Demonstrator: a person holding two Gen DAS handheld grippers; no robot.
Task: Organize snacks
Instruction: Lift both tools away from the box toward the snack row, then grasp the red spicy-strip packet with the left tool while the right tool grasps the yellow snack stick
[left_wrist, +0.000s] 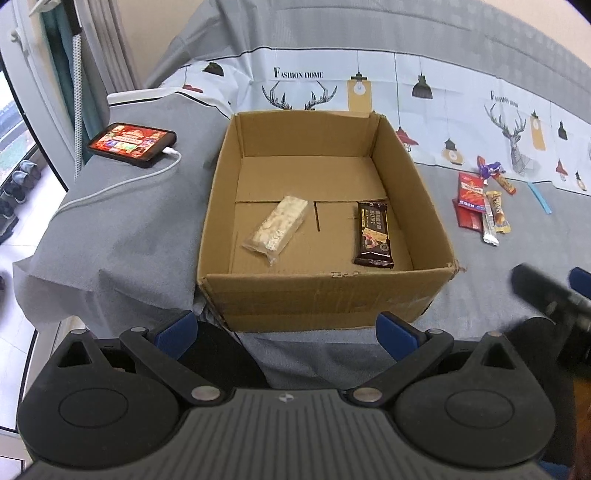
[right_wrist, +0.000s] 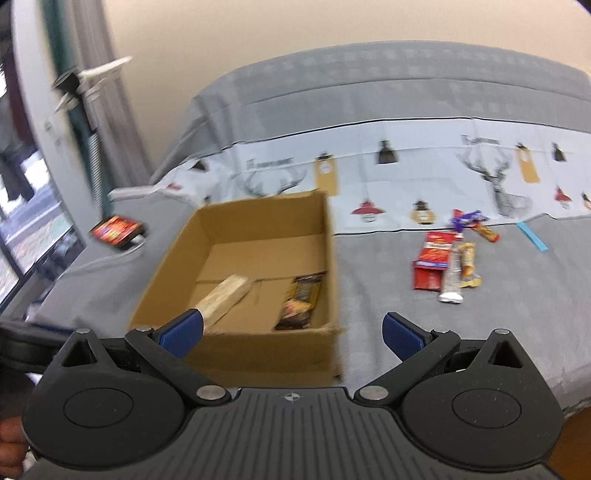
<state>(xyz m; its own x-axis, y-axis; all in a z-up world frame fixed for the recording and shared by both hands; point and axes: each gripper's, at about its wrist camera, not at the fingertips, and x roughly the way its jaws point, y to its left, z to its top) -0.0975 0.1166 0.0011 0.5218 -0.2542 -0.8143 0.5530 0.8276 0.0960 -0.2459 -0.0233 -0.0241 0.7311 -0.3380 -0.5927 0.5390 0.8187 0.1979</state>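
Observation:
An open cardboard box stands on the grey bed cover; it also shows in the right wrist view. Inside lie a pale nougat bar in clear wrap and a dark brown chocolate bar. A loose pile of snacks lies to the box's right: a red packet, a silver stick, a yellow bar and purple-wrapped candy. My left gripper is open and empty before the box. My right gripper is open and empty, near the box's front.
A phone on a white charging cable lies left of the box near the bed's edge. A patterned sheet covers the far side. A light blue strip lies right of the snacks. The right gripper's body shows at the right.

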